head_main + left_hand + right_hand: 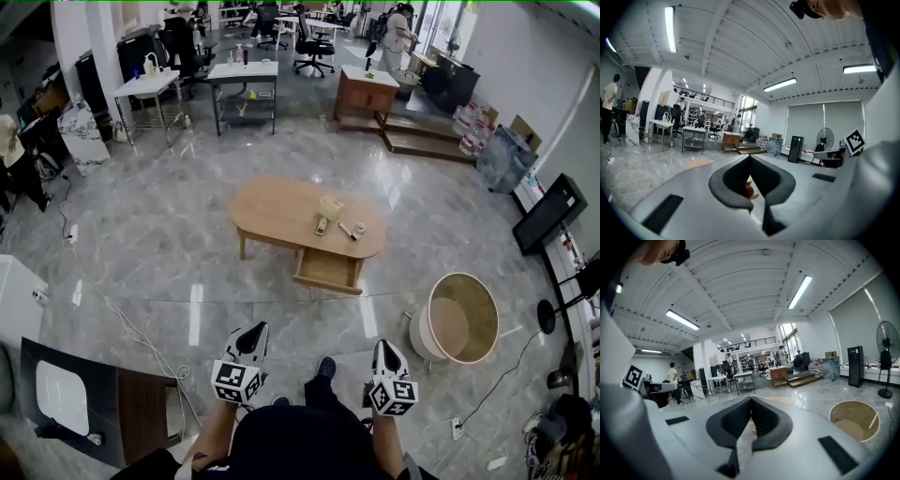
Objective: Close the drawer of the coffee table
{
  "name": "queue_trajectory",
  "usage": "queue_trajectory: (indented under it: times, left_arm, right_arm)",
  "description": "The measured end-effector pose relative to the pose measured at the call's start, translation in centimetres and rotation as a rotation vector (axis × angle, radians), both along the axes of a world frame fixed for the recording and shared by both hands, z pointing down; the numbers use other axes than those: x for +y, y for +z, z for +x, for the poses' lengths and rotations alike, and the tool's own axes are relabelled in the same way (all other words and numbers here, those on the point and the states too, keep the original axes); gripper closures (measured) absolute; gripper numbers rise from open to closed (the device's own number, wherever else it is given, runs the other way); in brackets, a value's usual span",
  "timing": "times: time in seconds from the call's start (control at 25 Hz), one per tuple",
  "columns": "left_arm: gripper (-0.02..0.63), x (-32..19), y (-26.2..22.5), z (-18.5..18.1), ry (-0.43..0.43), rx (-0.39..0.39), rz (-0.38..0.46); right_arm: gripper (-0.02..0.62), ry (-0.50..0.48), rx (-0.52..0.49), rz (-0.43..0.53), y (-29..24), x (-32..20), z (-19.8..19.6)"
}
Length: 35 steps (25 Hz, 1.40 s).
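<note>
An oval wooden coffee table (279, 212) stands in the middle of the marble floor in the head view. Its drawer (328, 270) is pulled out on the near side, toward me, and looks empty. A cream-coloured object (330, 207) and a few small items (352, 230) lie on the tabletop. My left gripper (257, 331) and right gripper (382, 348) are held low in front of my body, well short of the drawer, both pointing at the table. Each is shut with nothing between its jaws, as the left gripper (750, 157) and right gripper (751, 400) views show.
A round wooden tub (462, 319) lies on its side to the right of the table, also in the right gripper view as the tub (853, 420). A dark cabinet (89, 401) stands at near left, a white cable (131, 328) trails over the floor, and desks (242, 75) line the back.
</note>
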<state>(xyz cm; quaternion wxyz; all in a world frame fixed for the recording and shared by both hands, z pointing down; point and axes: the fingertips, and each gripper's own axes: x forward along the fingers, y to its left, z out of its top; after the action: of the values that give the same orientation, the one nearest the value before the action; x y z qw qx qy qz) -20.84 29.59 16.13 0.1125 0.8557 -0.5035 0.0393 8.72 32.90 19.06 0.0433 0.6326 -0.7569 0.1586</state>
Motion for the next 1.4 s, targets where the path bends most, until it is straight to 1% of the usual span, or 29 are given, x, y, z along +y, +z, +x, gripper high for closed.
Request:
queue_trajectory:
  times: [0.08,0.24,0.36,0.6,0.84,1.0,1.12,1.28,1.4]
  left_arm:
    - [0.583,-0.6,-0.2,0.5,0.006,0.001,0.002]
    - [0.582,-1.9,0.1,0.9,-0.013,-0.031,0.005]
    - [0.583,-2.8,0.1,1.0,-0.021,-0.016,0.001]
    - [0.583,-4.5,0.7,1.5,-0.031,-0.026,-0.019]
    - [0.583,-8.2,1.1,3.1,-0.052,-0.028,-0.029]
    - [0.583,-10.8,1.3,5.1,-0.069,-0.030,-0.038]
    - [0.583,-13.1,1.5,6.2,-0.105,-0.024,-0.039]
    - [0.583,-15.9,1.1,7.6,-0.157,-0.009,-0.030]
    - [0.582,-17.9,0.3,8.8,-0.186,0.006,-0.023]
  right_arm:
    - [0.569,-0.004,0.002,0.013,-0.5,-0.8,0.4]
    - [0.569,0.001,-0.011,0.007,-0.3,-2.2,1.1]
    - [0.569,-0.003,-0.015,0.017,-0.5,-3.4,0.9]
    - [0.569,-0.013,-0.017,0.004,-0.2,-5.4,1.5]
    - [0.569,-0.017,-0.031,-0.020,0.9,-8.6,3.5]
    - [0.569,-0.034,-0.035,-0.020,0.9,-12.0,5.6]
    - [0.569,-0.050,-0.034,-0.011,0.6,-15.0,7.1]
    - [0.569,-0.072,-0.001,0.007,0.1,-18.8,9.5]
    - [0.569,-0.085,-0.003,0.010,-0.4,-21.1,11.3]
